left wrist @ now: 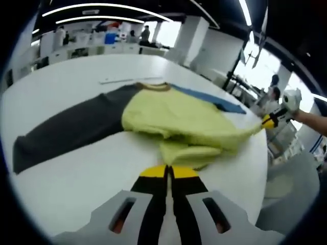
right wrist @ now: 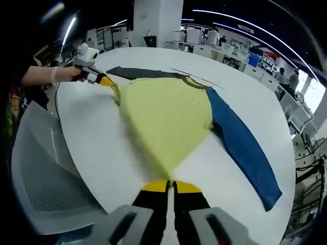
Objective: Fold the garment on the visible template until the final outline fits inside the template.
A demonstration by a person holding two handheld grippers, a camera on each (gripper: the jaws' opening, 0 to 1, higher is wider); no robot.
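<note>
Garment (right wrist: 166, 115) spread flat on white table (left wrist: 66, 178), soft, limp and light; left gripper (left wrist: 168, 172) and right gripper (right wrist: 170, 185) each pinch a yellow hem corner, a sensible hold.

The left gripper (left wrist: 168, 171) rises from the bottom with its yellow-tipped jaws closed on the yellow hem of the garment (left wrist: 173, 120); the garment lies on a white table (left wrist: 66, 173), its dark grey sleeve (left wrist: 66, 130) stretched left, a blue sleeve (left wrist: 214, 99) behind; the right gripper (left wrist: 269, 121) pinches the far hem corner.
</note>
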